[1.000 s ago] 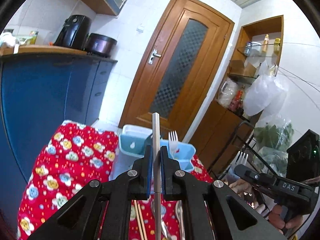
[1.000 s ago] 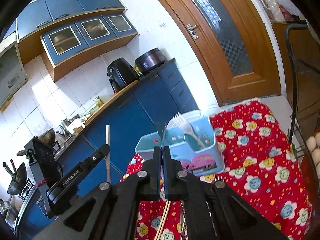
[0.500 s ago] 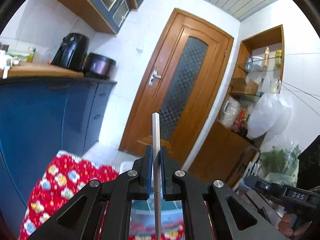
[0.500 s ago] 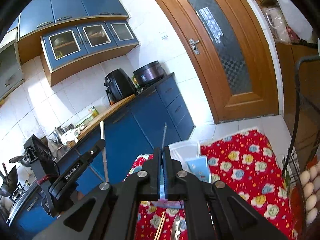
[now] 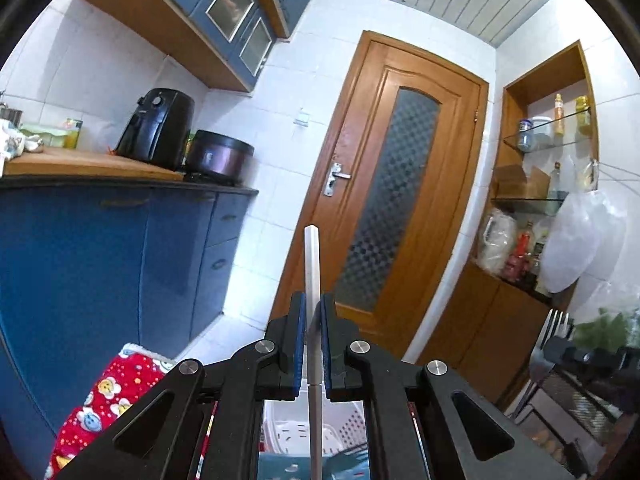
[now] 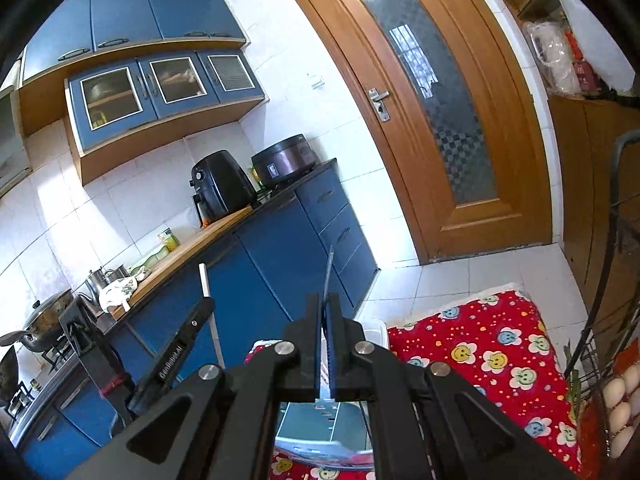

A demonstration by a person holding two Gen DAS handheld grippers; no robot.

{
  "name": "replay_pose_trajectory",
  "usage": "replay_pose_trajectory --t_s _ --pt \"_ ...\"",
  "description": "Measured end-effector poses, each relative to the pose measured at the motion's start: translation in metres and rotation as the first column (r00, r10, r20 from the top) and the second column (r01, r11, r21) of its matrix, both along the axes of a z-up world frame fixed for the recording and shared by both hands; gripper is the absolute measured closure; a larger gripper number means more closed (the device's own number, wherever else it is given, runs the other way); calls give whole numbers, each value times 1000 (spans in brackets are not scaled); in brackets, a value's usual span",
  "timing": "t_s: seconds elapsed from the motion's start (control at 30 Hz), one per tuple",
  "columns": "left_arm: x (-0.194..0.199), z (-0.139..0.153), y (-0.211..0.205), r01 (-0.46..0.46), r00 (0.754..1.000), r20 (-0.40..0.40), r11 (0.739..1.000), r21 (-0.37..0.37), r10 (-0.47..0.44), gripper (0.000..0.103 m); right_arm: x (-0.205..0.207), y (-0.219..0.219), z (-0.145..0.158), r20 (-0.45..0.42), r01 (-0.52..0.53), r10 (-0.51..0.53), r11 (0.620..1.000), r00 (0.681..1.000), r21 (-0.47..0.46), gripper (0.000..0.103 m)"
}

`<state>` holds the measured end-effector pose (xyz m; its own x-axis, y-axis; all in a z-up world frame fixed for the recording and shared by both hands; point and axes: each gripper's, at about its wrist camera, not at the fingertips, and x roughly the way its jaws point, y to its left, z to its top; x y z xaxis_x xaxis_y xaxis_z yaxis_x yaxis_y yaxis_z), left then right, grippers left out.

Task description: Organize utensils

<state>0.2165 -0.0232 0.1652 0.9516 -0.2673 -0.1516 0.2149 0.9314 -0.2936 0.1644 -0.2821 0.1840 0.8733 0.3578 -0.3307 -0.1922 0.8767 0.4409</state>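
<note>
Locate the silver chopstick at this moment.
The silver chopstick stands upright, clamped in the left hand-held gripper at the centre of the left wrist view, before the wooden door.

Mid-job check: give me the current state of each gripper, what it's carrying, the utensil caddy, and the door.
left gripper: shut on the silver stick.
silver stick: clamped upright, standing above the jaws.
right gripper: shut on the fork.
fork: held edge-on to its own camera, tines up.
utensil caddy: on the red flowered cloth, below both grippers; contents hidden.
wooden door: closed.
</note>
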Motion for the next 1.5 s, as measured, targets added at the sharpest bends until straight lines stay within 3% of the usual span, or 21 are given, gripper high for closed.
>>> replay_pose_trajectory --t_s 0.43,0.83,1.1,1.2,1.27,1.4,1.5 --pt "4 -50 -13 -97 995 22 989 110 95 96 26 11 -41 -63 -18 15 999 998 -48 100" --pt "-10 -64 -17 -81 997 3 983 163 82 96 29 10 -70 -132 -20 14 999 991 -40 98" --pt "-20 -69 -19 -69 997 -12 982 176 73 96 23 8 -71 -136 -24 20 999 991 -22 96" --pt "-21 -69 -19 -56 997 -33 982 182 63 96 19 8 -69 -134 -28 25 999 991 -16 85" --pt "-22 -69 -19 -51 997 -47 982 185 60 92 16 8 -68 -128 -31 30 999 991 -13 81" --pt "-24 -69 -17 -44 995 -80 984 173 58 66 8 9 -63 -112 -34 33 999 993 -12 74" --pt "-26 -69 -15 -47 993 -94 983 179 65 64 2 10 -61 -104 -34 33 999 994 -10 74"
